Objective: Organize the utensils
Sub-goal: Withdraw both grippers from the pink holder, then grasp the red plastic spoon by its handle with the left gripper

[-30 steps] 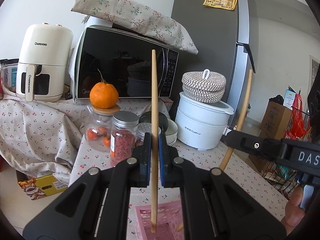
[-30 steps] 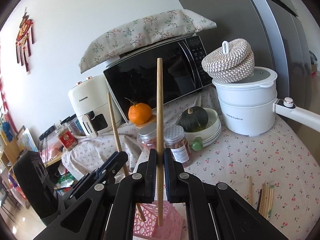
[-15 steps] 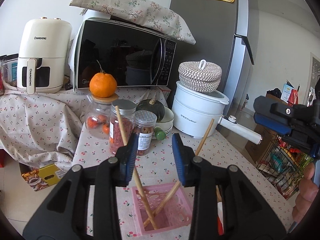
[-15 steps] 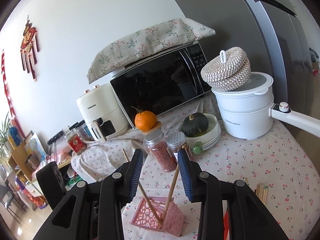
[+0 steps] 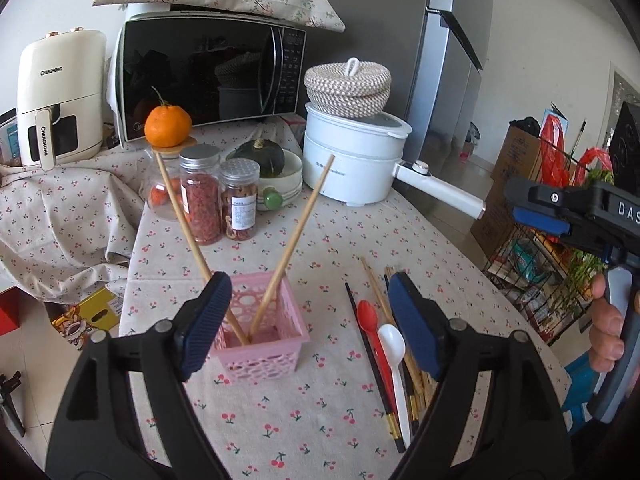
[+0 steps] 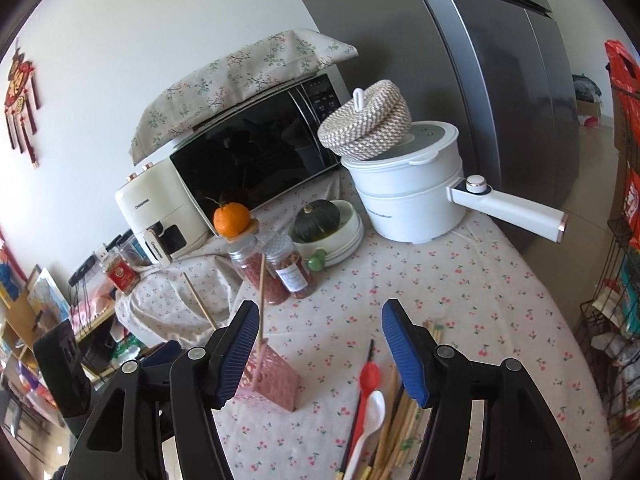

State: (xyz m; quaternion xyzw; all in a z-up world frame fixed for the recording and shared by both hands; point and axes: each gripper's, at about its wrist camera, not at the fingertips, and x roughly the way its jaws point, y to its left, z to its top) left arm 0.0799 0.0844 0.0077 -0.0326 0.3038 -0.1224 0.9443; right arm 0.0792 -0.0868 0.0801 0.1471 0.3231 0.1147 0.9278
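Left wrist view: left gripper (image 5: 308,320) jaws opening, nothing gripped; two chopsticks (image 5: 296,236) lean crossed in pink basket (image 5: 276,354). Right gripper (image 6: 320,354) jaws opening too, empty, above spoons (image 6: 370,404).

A home kitchen corner. A black-fronted microwave oven (image 5: 208,76) under a floral cloth cover, a cream air fryer (image 5: 56,96) and a white electric cooking pot (image 5: 352,160) with a woven lidded basket (image 5: 347,87) on top lined the rear edge of a table spread with a cherry-print tablecloth (image 5: 280,412). A tall grey refrigerator (image 6: 500,80) stood at its far right corner. Clear spice jars with metal lids (image 5: 218,200), an orange mandarin (image 5: 168,126) and a dark green squash in a white bowl (image 5: 260,158) sat mid-table; a red tasselled wall ornament (image 6: 22,96) hung at left.
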